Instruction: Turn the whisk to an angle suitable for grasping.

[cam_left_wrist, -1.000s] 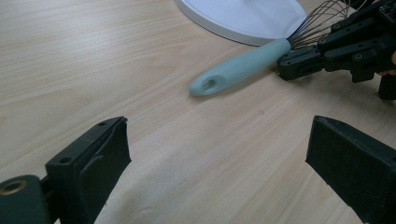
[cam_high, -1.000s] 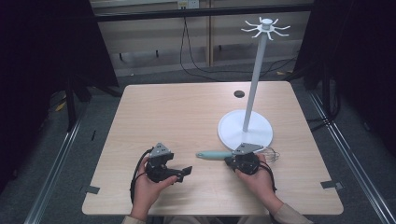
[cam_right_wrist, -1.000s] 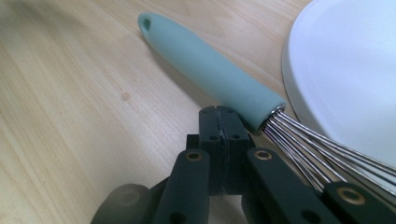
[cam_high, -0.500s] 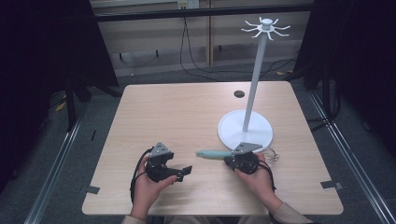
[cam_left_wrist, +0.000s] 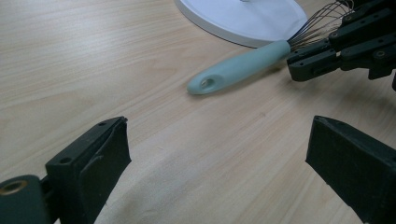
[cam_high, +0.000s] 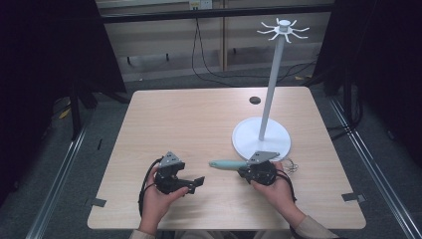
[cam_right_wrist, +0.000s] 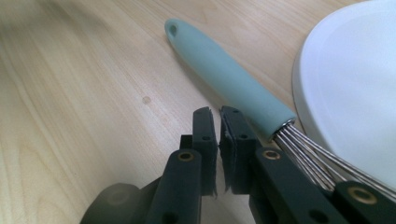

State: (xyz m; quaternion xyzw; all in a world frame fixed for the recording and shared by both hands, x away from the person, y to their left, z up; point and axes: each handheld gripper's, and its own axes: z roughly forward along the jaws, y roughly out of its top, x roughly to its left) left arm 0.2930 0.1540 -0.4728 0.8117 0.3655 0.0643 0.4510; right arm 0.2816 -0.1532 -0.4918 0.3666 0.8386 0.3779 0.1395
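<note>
A whisk with a pale green handle (cam_high: 226, 164) (cam_left_wrist: 238, 67) (cam_right_wrist: 229, 77) lies on the wooden table, its wires (cam_left_wrist: 322, 21) (cam_right_wrist: 322, 156) resting against the white round base of a stand (cam_high: 261, 137). My right gripper (cam_high: 244, 172) (cam_right_wrist: 218, 116) is shut with nothing between its jaws, and it sits right beside the handle where the wires begin. In the left gripper view it shows as black jaws (cam_left_wrist: 308, 63) next to the whisk's neck. My left gripper (cam_high: 196, 183) (cam_left_wrist: 217, 154) is open, low over bare table, a short way from the handle's hanging-hole end.
The stand has a tall white pole (cam_high: 271, 84) topped by a ring of hooks (cam_high: 283, 30). A small dark disc (cam_high: 255, 100) lies on the table's far side. Table edges run close to both hands at the front.
</note>
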